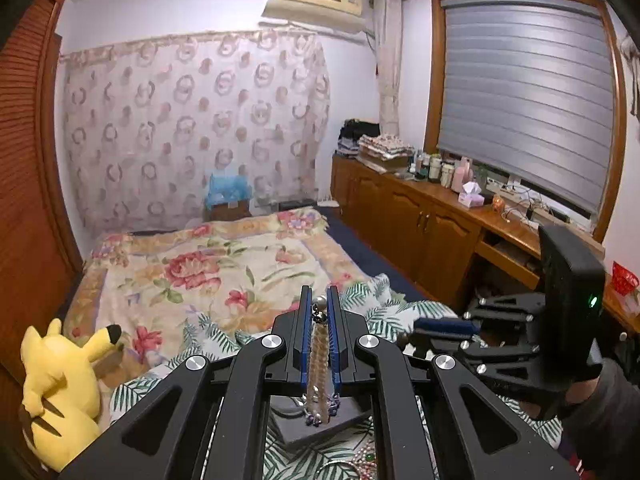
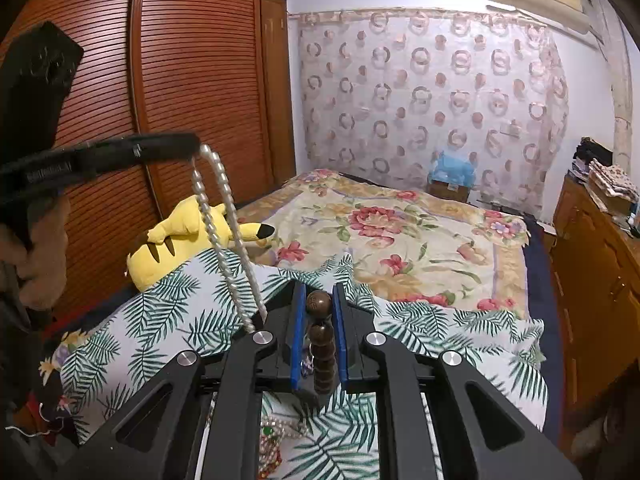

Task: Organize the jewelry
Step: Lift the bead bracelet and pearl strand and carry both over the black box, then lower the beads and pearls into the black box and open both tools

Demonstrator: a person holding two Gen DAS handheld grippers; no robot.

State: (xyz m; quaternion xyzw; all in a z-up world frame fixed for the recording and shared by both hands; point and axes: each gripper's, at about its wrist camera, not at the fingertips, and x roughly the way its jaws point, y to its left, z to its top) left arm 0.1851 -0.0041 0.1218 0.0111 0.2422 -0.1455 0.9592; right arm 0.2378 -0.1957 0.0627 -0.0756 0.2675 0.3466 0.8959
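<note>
Jewelry is mid-sorting: the left gripper [image 1: 320,308] is clamped on a pearl strand [image 2: 224,216] and the right gripper [image 2: 319,300] on a brown bead string [image 2: 322,344], both lifted above the bed [image 2: 400,232], while more pieces [image 2: 272,444] lie loose below.

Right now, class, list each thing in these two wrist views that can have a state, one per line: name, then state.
Left gripper: shut on the white pearl necklace.
White pearl necklace: lifted, hanging in a loop.
Right gripper: shut on the brown wooden bead strand.
Brown wooden bead strand: lifted, hanging between the blue pads.
Grey roller blind: lowered.
Wooden louvred wardrobe door: closed.
Yellow plush toy: sitting upright on the bed.
</note>
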